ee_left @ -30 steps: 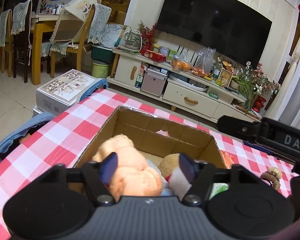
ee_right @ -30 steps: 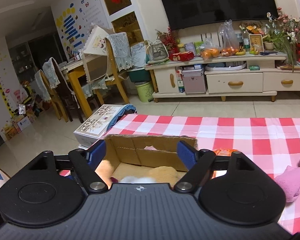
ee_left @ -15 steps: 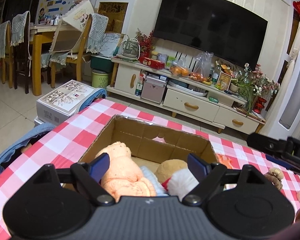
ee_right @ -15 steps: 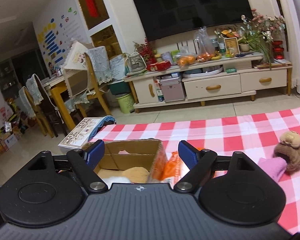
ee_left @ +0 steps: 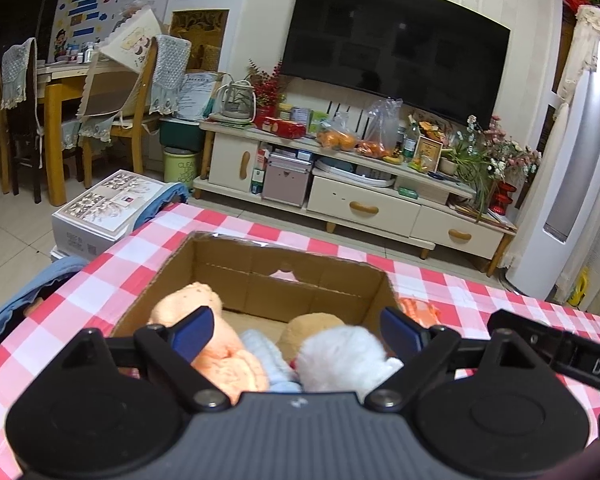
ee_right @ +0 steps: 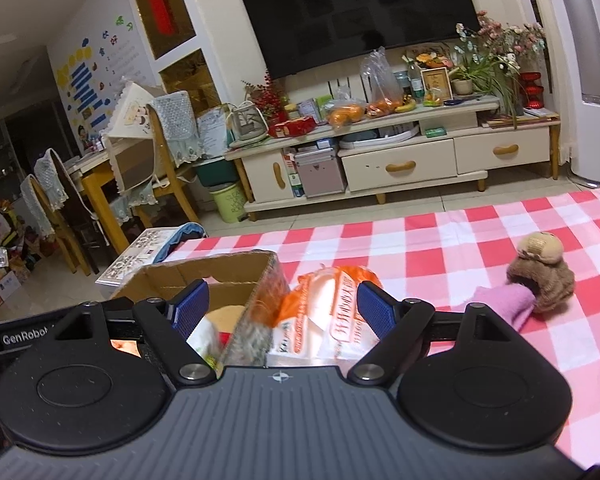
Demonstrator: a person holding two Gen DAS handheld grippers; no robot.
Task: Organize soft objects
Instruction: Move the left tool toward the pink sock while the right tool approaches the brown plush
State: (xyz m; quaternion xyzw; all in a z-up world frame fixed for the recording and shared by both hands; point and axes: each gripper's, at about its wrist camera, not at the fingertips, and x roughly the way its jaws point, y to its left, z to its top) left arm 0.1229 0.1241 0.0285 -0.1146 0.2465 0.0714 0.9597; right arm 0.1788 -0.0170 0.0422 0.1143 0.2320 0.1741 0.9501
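Note:
An open cardboard box (ee_left: 284, 280) sits on the red-and-white checked table (ee_left: 112, 268). It holds a peach plush (ee_left: 220, 344), a pale blue soft item (ee_left: 266, 356), a tan plush (ee_left: 312, 326) and a white fluffy toy (ee_left: 344, 364). My left gripper (ee_left: 296, 328) is open above these, holding nothing. My right gripper (ee_right: 284, 304) is open and empty, over the box's right wall (ee_right: 256, 308) and an orange-and-white packet (ee_right: 328, 308). A brown plush with a pink sock (ee_right: 540, 280) lies on the table to the right.
The right gripper's body (ee_left: 560, 352) crosses the left wrist view at the right. A white printed carton (ee_left: 108, 208) and blue fabric (ee_left: 32, 296) sit beyond the table's left edge. A TV cabinet (ee_right: 400, 160) and dining chairs (ee_left: 140, 92) stand behind.
My left gripper has opened wider and drawn back above the box. My right gripper has swung right, from over the box to the packet, bringing the brown plush into view.

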